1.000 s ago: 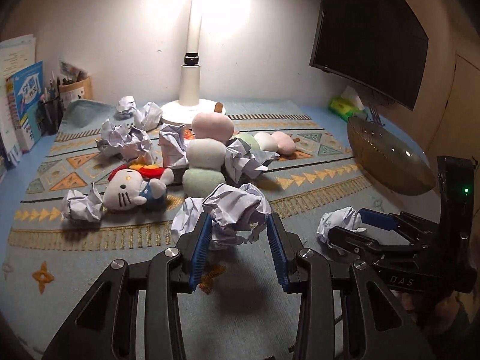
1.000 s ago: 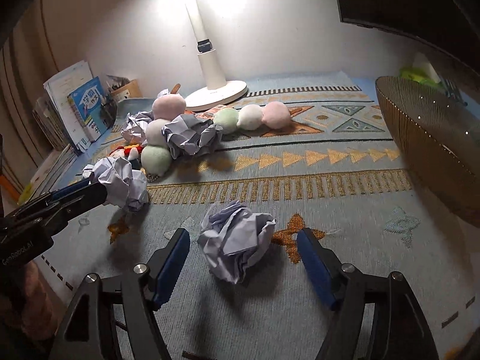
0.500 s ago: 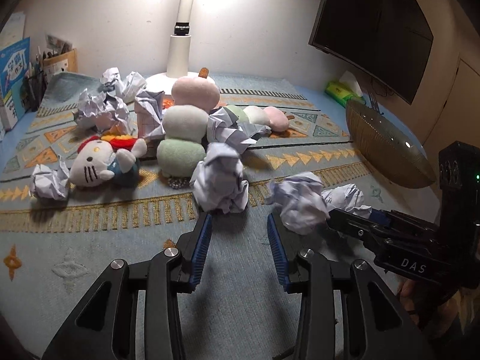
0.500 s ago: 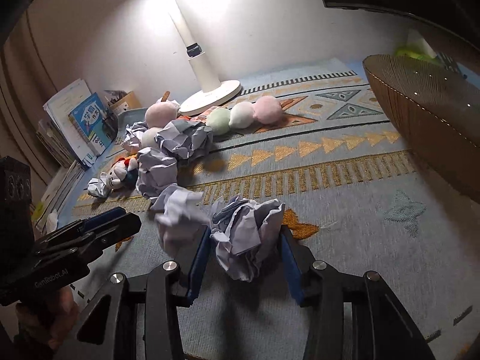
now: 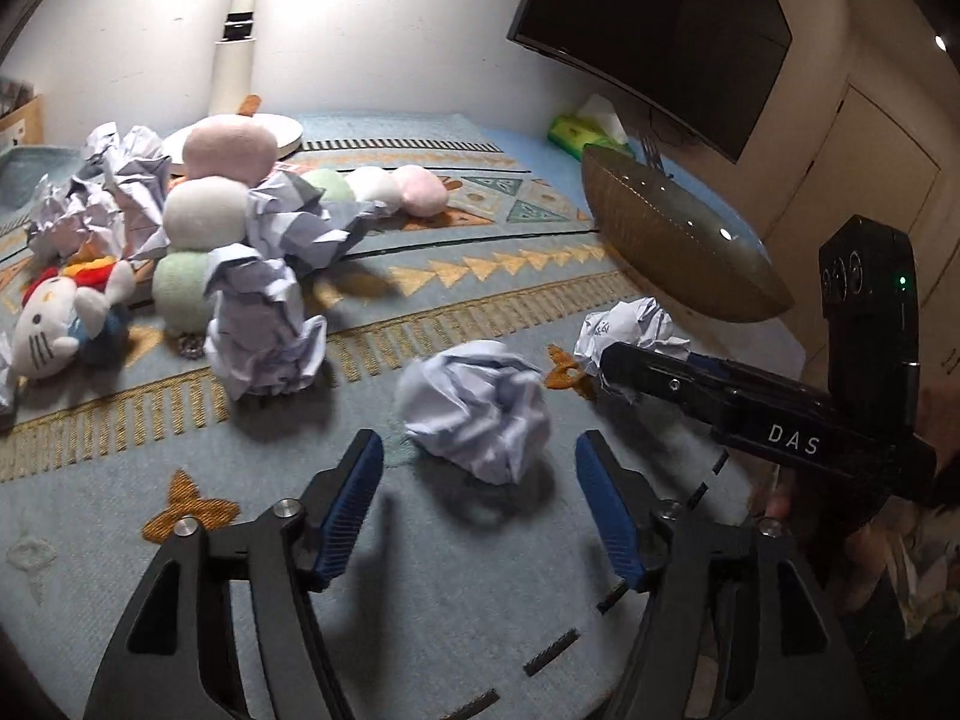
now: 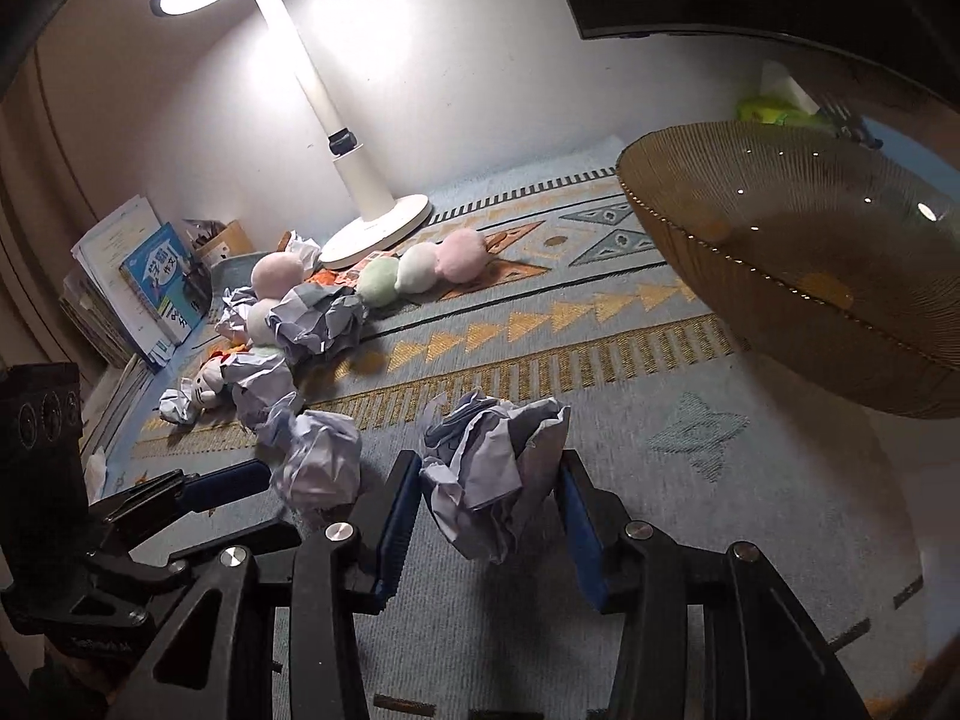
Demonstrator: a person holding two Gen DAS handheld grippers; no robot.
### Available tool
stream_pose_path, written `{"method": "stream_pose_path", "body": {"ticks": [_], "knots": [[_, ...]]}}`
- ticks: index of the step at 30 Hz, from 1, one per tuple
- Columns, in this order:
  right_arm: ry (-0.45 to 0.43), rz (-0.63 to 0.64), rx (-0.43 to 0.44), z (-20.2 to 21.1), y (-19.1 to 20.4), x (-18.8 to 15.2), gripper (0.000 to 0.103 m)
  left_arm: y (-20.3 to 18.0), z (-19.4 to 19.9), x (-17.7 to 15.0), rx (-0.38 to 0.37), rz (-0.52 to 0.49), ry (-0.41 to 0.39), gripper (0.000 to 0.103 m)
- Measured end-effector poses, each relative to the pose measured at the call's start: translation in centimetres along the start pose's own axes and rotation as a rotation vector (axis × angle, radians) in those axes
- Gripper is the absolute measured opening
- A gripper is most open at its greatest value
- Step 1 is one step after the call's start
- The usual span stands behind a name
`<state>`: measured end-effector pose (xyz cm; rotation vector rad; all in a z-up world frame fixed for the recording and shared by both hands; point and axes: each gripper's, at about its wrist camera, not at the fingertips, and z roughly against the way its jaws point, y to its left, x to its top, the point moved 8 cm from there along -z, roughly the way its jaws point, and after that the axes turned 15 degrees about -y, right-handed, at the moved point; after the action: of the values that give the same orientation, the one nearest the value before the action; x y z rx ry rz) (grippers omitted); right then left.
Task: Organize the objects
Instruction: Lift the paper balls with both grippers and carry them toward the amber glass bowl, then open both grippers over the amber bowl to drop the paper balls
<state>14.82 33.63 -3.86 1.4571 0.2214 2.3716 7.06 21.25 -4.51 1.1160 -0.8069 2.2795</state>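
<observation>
My left gripper [image 5: 477, 501] is open, its blue pads on either side of a crumpled paper ball [image 5: 480, 408] that lies on the rug just beyond them. That ball also shows in the right wrist view [image 6: 318, 462]. My right gripper [image 6: 486, 513] is shut on another crumpled paper ball [image 6: 492, 468] and holds it above the rug. In the left wrist view the right gripper [image 5: 612, 360] shows with that ball [image 5: 630, 327] at its tip. A brown ribbed bowl [image 6: 780, 276] stands at the right.
More paper balls [image 5: 264, 324], a Hello Kitty plush [image 5: 54, 324] and pastel plush balls [image 5: 207, 216] lie at the left of the rug. A white lamp [image 6: 366, 204] stands at the back. Books [image 6: 150, 288] line the left wall. A monitor [image 5: 654, 30] hangs right.
The left gripper let go of its paper ball, which now lies on the rug, and opened wide. The right gripper closed on its ball and lifted it towards the bowl.
</observation>
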Motion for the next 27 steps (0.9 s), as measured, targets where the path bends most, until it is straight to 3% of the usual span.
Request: {"method": "stream_pose_path", "body": {"ticks": [3, 6, 8, 11, 14, 18, 20, 21, 25, 27], "knots": [[-0.011, -0.004, -0.004, 0.6, -0.5, 0.2, 0.044, -0.6, -1.1, 0.3, 0.033, -0.02, -0.019, 0.074], [-0.01, -0.008, -0.001, 0.8, -0.8, 0.2, 0.044, -0.3, -2.3, 0.5, 0.041, 0.02, 0.007, 0.062], [-0.005, -0.011, 0.003, 0.7, -1.0, 0.2, 0.044, 0.2, -2.7, 0.6, 0.076, 0.032, 0.025, 0.06], [0.001, -0.021, 0.013, 0.5, -1.1, -0.1, 0.044, 0.3, -3.2, 0.7, 0.069, 0.05, 0.042, 0.06], [0.0, -0.024, 0.017, 0.5, -1.1, -0.2, 0.045, 0.9, -3.5, 1.0, 0.098, 0.076, 0.051, 0.069], [-0.013, -0.05, 0.051, 0.9, -1.2, 0.0, 0.045, 1.6, -3.8, 1.0, 0.126, 0.108, 0.046, 0.069], [-0.036, -0.05, 0.056, 1.5, -1.2, 0.4, 0.045, 1.8, -3.7, 1.4, 0.136, 0.119, 0.02, 0.06], [-0.051, -0.045, 0.053, 1.9, -1.2, 0.8, 0.045, 1.8, -3.7, 1.7, 0.136, 0.116, 0.011, 0.045], [-0.16, -0.021, 0.034, 5.3, -1.3, 4.4, 0.044, 0.6, -3.4, 2.6, 0.125, 0.078, -0.016, 0.041], [-0.24, -0.005, -0.023, 7.5, -2.3, 7.0, 0.045, -1.0, -3.2, 4.0, 0.103, 0.043, -0.051, 0.041]]}}
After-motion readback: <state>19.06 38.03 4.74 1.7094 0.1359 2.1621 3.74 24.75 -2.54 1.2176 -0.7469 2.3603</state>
